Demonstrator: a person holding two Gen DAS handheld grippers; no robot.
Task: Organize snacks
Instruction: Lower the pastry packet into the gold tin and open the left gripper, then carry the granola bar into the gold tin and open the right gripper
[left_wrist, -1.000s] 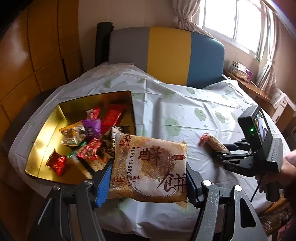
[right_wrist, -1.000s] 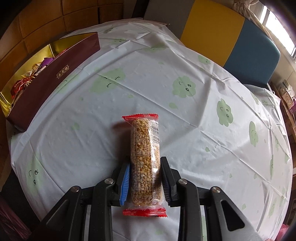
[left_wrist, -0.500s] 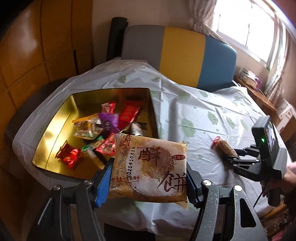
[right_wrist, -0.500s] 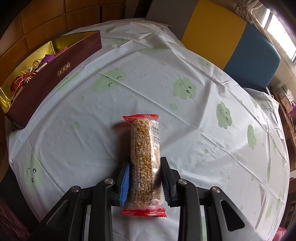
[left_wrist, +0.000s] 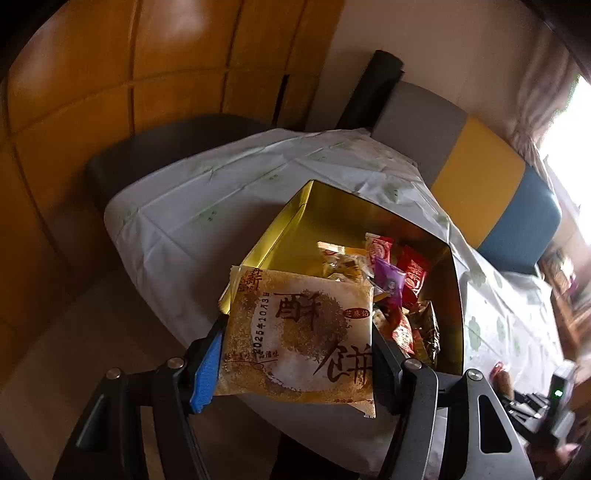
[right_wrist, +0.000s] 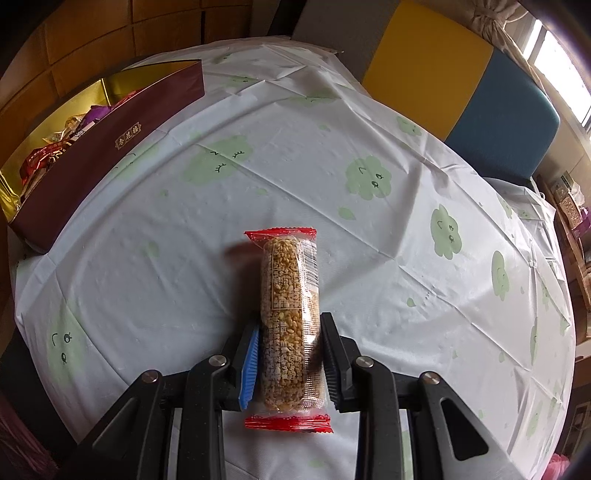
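sesame cake packet: clamped flat in my left gripper, hanging above the near rim of the gold box | grain bar: pinched in my right gripper above the table | step: carrying packet to box | next: centre over the snacks, then release

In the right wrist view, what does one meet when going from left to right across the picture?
Gold-lined snack box with wrapped sweets → grain bar held in the right tool → green cloud prints on the tablecloth → yellow and blue chair back.
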